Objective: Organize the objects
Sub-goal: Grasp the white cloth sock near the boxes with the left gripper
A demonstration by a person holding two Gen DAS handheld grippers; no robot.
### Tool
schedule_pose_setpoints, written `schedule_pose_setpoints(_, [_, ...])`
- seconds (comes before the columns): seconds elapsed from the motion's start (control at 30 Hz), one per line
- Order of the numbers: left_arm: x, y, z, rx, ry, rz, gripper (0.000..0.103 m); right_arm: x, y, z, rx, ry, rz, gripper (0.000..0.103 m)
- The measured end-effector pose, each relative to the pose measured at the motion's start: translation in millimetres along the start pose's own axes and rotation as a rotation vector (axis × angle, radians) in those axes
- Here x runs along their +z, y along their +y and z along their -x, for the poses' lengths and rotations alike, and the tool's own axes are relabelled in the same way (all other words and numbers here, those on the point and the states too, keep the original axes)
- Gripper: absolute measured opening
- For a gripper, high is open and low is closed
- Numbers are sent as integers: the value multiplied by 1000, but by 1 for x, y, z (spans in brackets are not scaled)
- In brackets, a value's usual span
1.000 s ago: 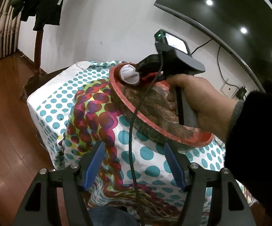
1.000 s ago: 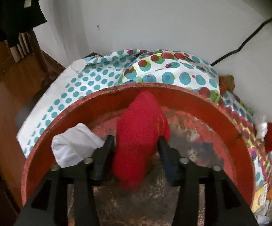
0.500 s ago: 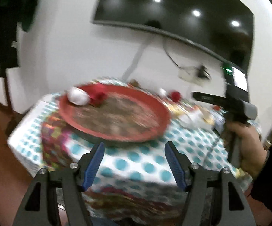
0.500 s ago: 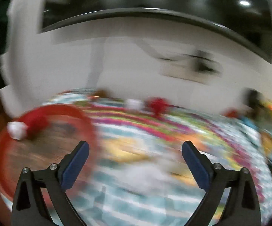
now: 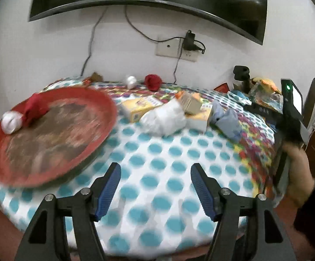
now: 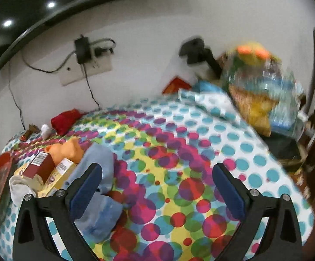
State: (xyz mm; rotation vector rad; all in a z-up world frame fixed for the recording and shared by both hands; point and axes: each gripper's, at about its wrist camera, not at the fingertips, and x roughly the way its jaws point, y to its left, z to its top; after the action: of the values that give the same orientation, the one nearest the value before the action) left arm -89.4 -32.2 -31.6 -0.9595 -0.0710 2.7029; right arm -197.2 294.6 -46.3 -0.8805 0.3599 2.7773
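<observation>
Red tray (image 5: 96, 100) — two socks inside

Worktop (image 5: 157, 156) under polka-dot cloth: teal dots near edge, multicolour dots toward the wall. Directly on it: red round tray (image 5: 74, 143) at left, holding a red sock (image 5: 34, 111) and white sock ball (image 5: 10, 122). Mid-worktop clutter, touching: yellow box (image 5: 139, 107), white cloth (image 5: 164, 118), small carton (image 5: 190, 101), blue-grey cloth (image 5: 228, 120). Near the wall: white ball (image 5: 131, 81) just beside red sock bundle (image 5: 153, 82). Right end: plastic bags of snacks (image 6: 262, 91), blurred.
</observation>
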Motion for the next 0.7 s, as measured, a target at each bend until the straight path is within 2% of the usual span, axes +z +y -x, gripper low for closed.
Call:
schedule_pose_setpoints(0.07, [17, -12, -21, 29, 28, -14, 68, -2, -11, 1, 27, -13, -66, 101])
schedule_pose_setpoints(0.13, [33, -22, -46, 21, 52, -17, 68, -2, -16, 2, 26, -17, -94, 101])
schedule_pose_setpoints(0.23, [48, -30, -84, 77, 82, -33, 68, -2, -24, -8, 54, 29, -134, 101])
schedule_pose_setpoints(0.33, [58, -32, -112, 92, 114, -38, 68, -4, -33, -11, 79, 43, -177, 101])
schedule_pose_setpoints(0.47, [67, -27, -142, 101, 162, -13, 68, -5, -29, -15, 83, 65, -164, 101])
schedule_pose_setpoints(0.6, [70, -29, -156, 117, 183, -29, 68, -4, -27, -17, 95, 75, -163, 101])
schedule_pose_setpoints(0.63, [69, -31, -157, 127, 184, -40, 65, -4, -28, -17, 91, 75, -166, 101])
schedule_pose_setpoints(0.67, [68, -34, -157, 138, 184, -55, 48, -4, -28, -17, 87, 74, -166, 101])
schedule_pose_setpoints(0.7, [67, -37, -159, 145, 194, -73, 43, -4, -28, -17, 89, 73, -165, 101])
